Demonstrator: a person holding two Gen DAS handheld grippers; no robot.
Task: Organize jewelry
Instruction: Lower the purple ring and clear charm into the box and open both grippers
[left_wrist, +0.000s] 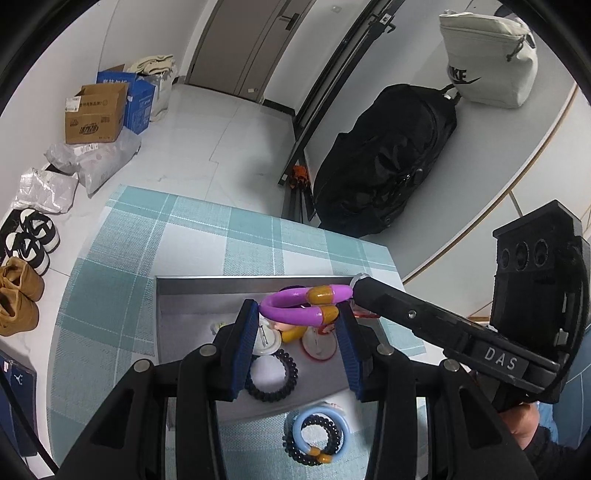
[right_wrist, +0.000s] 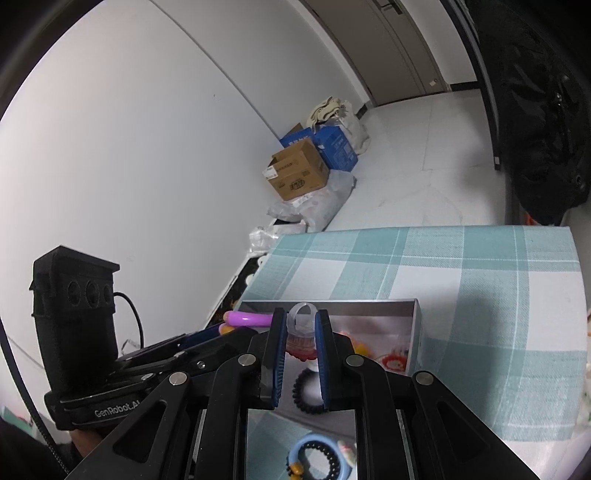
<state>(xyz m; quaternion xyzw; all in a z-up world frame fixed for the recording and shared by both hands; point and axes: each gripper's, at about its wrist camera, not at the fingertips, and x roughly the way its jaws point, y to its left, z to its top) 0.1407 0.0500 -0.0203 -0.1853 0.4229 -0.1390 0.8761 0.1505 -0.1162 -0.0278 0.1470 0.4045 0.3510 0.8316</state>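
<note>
My left gripper (left_wrist: 298, 314) is shut on a purple bracelet (left_wrist: 291, 319) with amber beads, held above a grey metal tray (left_wrist: 192, 291). My right gripper (right_wrist: 301, 323) is shut on a clear ring (right_wrist: 301, 314) with a red charm hanging under it, also over the tray (right_wrist: 373, 307). In the left wrist view the right gripper (left_wrist: 360, 284) reaches in from the right, its tip beside the bracelet. The right wrist view shows the purple bracelet (right_wrist: 245, 318) at the left. A black spiral hair tie (left_wrist: 273, 376) and several small ornaments lie in the tray.
A light blue bracelet (left_wrist: 317, 435) ringing a black hair tie lies on the teal plaid cloth (left_wrist: 184, 236) in front of the tray. Off the table are a black backpack (left_wrist: 388, 158), a white bag (left_wrist: 487, 62), cardboard boxes (left_wrist: 96, 114) and shoes (left_wrist: 29, 240).
</note>
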